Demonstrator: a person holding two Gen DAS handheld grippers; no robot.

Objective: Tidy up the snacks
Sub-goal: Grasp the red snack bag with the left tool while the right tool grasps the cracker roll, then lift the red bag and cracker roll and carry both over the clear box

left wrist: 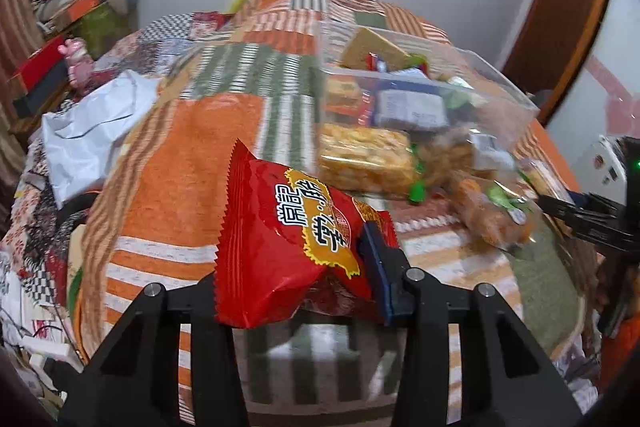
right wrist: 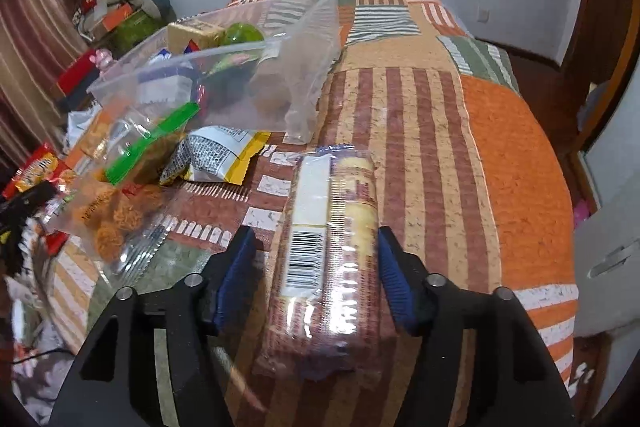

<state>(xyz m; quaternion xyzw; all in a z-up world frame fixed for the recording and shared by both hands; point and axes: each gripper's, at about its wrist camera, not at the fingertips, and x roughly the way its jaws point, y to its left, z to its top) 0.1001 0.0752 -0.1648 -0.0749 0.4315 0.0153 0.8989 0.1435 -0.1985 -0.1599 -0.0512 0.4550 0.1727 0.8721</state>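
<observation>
Orange, green and brown patches cover the big quilt (right wrist: 500,147) on the bed. On it sits a clear plastic box (left wrist: 500,83) with snacks inside. One of them is a yellow packet (left wrist: 374,47) at the back. Next to the box lie clear bags of orange snacks (right wrist: 108,211), one with a green strip, and a yellow and white packet (right wrist: 220,159).

A long pack of round biscuits (right wrist: 332,259) with a barcode is in the right claw (right wrist: 312,267). The right blue pad touches the pack, and the left pad is a little apart from it.

A red snack bag (left wrist: 280,243) with a yellow label is held up above the quilt. The left claw (left wrist: 296,287) is clamped on its bottom edge.
</observation>
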